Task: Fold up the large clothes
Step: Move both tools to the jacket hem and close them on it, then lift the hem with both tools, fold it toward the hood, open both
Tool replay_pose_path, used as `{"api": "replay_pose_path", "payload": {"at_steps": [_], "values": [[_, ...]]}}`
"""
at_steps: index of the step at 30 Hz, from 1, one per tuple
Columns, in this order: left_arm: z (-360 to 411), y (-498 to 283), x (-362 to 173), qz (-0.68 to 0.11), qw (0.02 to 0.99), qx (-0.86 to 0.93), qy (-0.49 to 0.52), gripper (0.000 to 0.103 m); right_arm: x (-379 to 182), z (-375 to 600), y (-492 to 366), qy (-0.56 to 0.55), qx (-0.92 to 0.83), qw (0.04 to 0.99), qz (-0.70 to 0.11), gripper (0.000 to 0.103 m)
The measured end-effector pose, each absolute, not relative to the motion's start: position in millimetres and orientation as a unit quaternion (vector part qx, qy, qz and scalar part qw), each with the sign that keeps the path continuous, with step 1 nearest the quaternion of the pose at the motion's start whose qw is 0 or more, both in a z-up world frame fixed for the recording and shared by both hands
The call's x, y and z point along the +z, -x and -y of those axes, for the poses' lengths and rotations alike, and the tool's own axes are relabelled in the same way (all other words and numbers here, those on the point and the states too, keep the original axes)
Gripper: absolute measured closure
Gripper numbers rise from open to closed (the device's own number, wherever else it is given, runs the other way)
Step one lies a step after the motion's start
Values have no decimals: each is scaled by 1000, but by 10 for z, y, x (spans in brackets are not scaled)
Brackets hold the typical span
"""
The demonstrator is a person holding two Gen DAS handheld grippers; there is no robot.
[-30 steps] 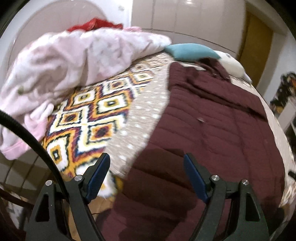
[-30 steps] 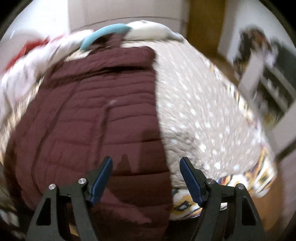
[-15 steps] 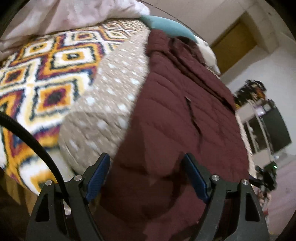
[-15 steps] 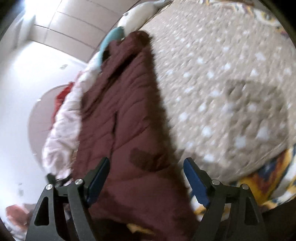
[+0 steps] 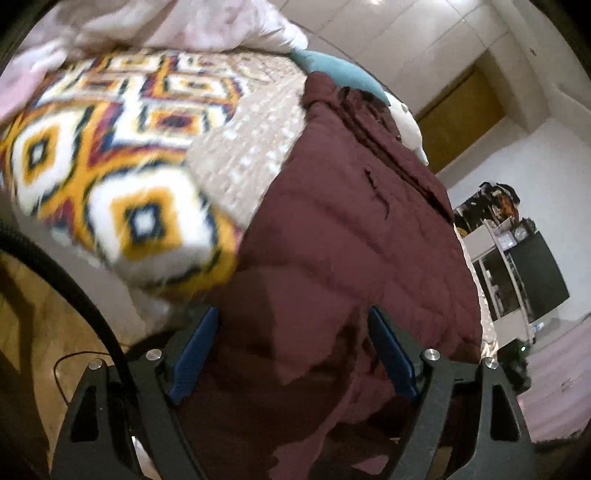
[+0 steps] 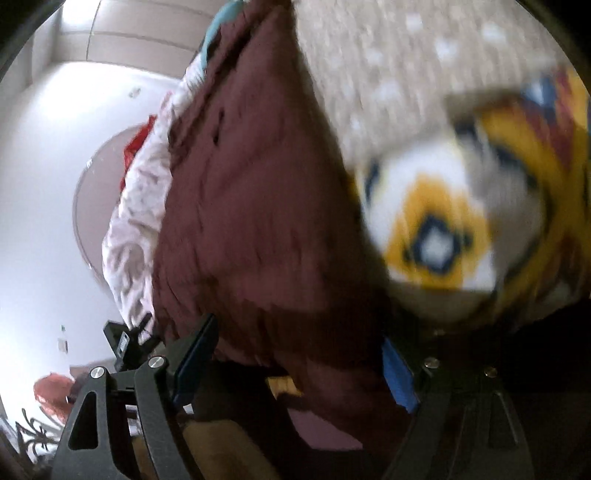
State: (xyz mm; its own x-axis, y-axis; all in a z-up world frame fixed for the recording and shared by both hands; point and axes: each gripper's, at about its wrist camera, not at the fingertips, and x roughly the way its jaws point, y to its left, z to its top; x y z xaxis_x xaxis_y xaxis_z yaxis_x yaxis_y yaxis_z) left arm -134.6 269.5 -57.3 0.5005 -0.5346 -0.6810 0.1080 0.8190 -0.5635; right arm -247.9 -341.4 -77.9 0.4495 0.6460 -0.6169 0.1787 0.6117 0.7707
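A large maroon quilted jacket [image 5: 354, 236] lies spread along the bed, its hem hanging over the near edge. My left gripper [image 5: 295, 354] is open, its blue pads on either side of the hanging hem's left part. In the right wrist view the jacket [image 6: 251, 206] fills the middle, and my right gripper [image 6: 295, 362] is open around the hem's right part. The other gripper [image 6: 125, 343] shows at the lower left. The view is blurred.
The bed carries a beige dotted cover [image 5: 251, 147] over a yellow, white and blue patterned blanket [image 5: 110, 177]. A pink duvet [image 5: 166, 26] and a teal pillow [image 5: 340, 74] lie at the head. A shelf unit [image 5: 517, 266] stands at the right. Wooden floor [image 5: 33, 317] lies below.
Both grippers have dropped lower and moved in to the bed's near edge, tilting outward. The jacket's hanging hem now sits between each pair of open jaws.
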Motion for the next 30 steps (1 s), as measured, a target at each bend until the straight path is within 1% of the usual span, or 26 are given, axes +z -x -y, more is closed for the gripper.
{"api": "replay_pose_path", "payload": {"at_steps": [4,7,10,17,19,20,21,22,24,25,28,30], "values": [[-2731,1430,-759,-478,825,-190,234,20,-874,3308,2552,-389,157,741,-525,16],[-2690,1500,-774,-470,830,-193,230,20,-1031,3167,2612,-367,162,722,-564,16],[-2594,1521,-759,-468,832,-198,222,19,-1151,2986,2670,-343,167,715,-586,16],[-2463,1540,-799,-479,832,-184,212,19,-1083,2928,2688,-330,164,729,-577,17],[-2440,1528,-798,-481,834,-176,206,20,-1063,2925,2689,-329,165,729,-576,21],[-2426,1526,-794,-485,834,-170,200,23,-1047,2894,2681,-326,167,730,-577,24],[-2417,1524,-790,-493,832,-165,193,37,-1021,2854,2675,-319,169,732,-578,33],[-2415,1521,-790,-501,829,-162,187,59,-981,2812,2672,-312,171,733,-580,44],[-2444,1540,-760,-510,824,-161,189,73,-878,2760,2709,-292,176,739,-581,54],[-2462,1561,-716,-506,823,-166,197,78,-810,2717,2714,-284,182,742,-580,59],[-2452,1637,-485,-492,830,-168,201,82,-545,2676,2758,-277,207,749,-564,67],[-2424,1673,-336,-488,834,-170,196,82,-315,2663,2784,-277,228,756,-547,69]]}}
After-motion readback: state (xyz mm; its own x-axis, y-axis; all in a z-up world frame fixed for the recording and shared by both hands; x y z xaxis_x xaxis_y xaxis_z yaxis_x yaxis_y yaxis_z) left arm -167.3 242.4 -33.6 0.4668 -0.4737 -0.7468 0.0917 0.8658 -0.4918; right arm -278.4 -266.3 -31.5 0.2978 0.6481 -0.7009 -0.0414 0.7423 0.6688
